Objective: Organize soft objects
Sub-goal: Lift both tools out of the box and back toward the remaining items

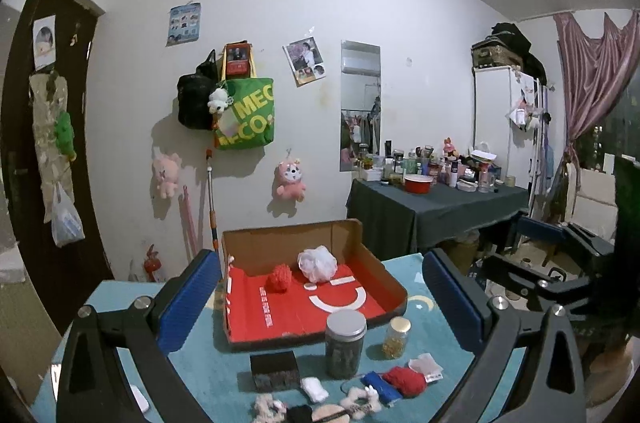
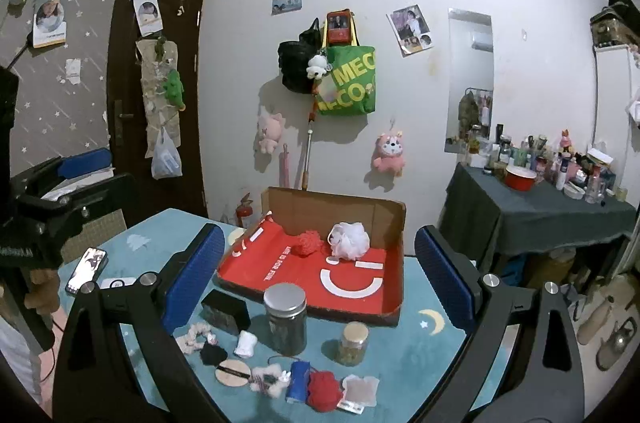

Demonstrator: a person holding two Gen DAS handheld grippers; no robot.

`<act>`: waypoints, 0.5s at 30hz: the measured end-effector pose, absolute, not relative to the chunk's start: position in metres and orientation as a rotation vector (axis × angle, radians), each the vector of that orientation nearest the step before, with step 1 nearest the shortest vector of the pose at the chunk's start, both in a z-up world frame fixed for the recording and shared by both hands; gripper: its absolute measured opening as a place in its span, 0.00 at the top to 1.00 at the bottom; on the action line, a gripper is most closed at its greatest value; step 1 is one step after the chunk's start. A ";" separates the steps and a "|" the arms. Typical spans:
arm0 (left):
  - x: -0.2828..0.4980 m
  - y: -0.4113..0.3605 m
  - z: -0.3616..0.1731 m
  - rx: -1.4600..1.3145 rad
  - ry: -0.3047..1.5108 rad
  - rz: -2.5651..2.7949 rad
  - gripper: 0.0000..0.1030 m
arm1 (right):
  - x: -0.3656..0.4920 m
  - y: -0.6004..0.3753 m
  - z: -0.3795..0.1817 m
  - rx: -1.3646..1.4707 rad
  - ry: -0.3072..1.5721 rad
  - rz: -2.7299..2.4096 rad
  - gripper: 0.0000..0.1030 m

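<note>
Both grippers hang above the near edge of the table (image 1: 404, 265) with fingers spread wide and nothing between them. For the left gripper (image 1: 320, 307), the blue pads (image 1: 188, 299) frame the cardboard box (image 1: 384, 273); the right gripper (image 2: 320, 279) frames the same box (image 2: 394, 263) from a little to the right.

Inside the box, near its back wall, a red knitted ball (image 2: 307, 242) and a white mesh sponge (image 2: 349, 239) lie just beside each other. Much of the red floor in front of them is free.

Between the box and the near edge stand a big jar (image 2: 285, 319), a small jar (image 2: 352, 343) and a black block (image 2: 226, 311). Closer to the edge lies a row of soft things: a red ball (image 2: 323, 389), a blue pouch (image 2: 298, 385), a white roll (image 2: 246, 343), a pink scrunchie (image 2: 196, 337) and a black scrunchie (image 2: 213, 353). A phone (image 2: 87, 269) lies near the left edge.
</note>
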State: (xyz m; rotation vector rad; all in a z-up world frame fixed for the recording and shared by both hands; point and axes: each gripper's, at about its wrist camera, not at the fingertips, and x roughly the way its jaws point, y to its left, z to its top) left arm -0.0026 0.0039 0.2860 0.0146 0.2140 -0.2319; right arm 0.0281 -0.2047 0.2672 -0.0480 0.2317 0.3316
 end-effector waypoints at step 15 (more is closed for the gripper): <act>-0.005 -0.010 0.147 -0.020 0.290 -0.188 0.00 | -0.019 -0.204 0.165 -0.053 0.216 0.185 0.02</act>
